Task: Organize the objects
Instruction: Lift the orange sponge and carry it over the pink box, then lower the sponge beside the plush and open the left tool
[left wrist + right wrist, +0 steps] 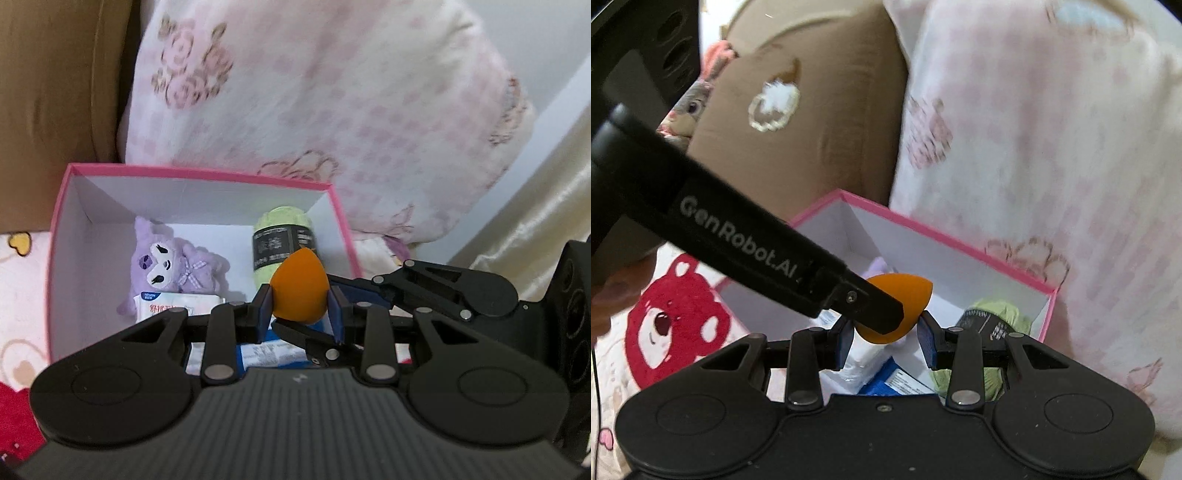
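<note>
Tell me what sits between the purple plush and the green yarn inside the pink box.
Bare white box floor separates the purple plush from the green yarn inside the pink box, seen from the left wrist.

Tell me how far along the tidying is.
Done: the purple plush toy, green yarn skein and tissue pack already lie in the pink-rimmed cardboard box. In hand: the left hand-held gripper clamps the orange teardrop sponge above the box; the right hand-held gripper stands open beside it. Left: releasing the sponge inside.
</note>
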